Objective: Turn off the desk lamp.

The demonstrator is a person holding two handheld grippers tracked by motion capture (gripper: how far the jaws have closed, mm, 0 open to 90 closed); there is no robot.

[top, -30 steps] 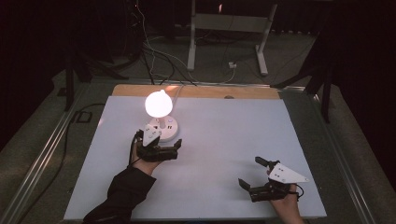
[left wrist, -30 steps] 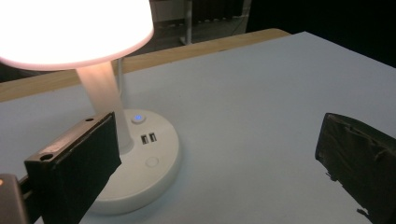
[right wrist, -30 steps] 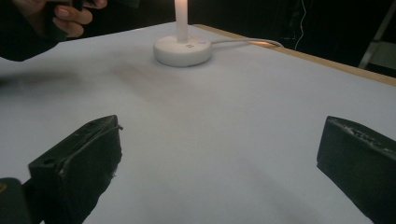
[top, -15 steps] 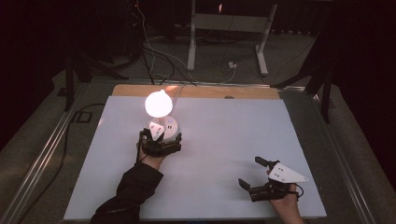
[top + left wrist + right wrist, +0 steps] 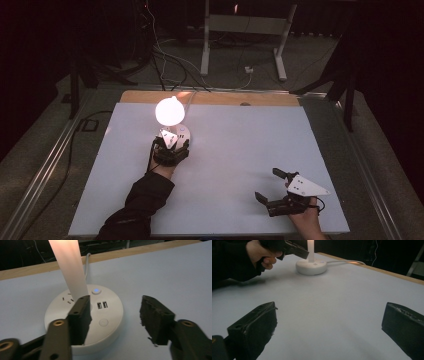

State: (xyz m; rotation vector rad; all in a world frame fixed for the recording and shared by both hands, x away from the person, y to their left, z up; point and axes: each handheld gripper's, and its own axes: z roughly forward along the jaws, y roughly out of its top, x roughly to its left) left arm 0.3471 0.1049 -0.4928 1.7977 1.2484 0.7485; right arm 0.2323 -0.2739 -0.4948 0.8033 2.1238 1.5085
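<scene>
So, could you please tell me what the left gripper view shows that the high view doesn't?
The left gripper view alone resolves the round white socket base's details: a lit blue button, two USB ports and a plain round button. The high view alone shows the glowing bulb, the open right claw and floor cables. Both show the open left claw at the base on the white board.
</scene>
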